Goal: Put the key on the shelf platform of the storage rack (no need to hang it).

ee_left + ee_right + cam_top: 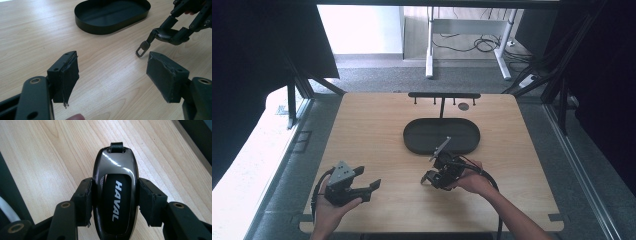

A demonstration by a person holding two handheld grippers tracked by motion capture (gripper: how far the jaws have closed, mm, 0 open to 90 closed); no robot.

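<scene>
Your right gripper [430,178] sits just below the centre of the high view, low over the wooden table [372,130], and its two padded jaws are closed against the sides of a dark, glossy car key fob [115,195] marked HAVAL. In the right gripper view the fob stands between the pads, its small strap loop [116,145] pointing toward the top of the frame. Your left gripper [362,185] is at the lower left of the high view, jaws spread wide with nothing between them. A black oval tray [422,147] lies at mid-frame, just above your right gripper.
</scene>
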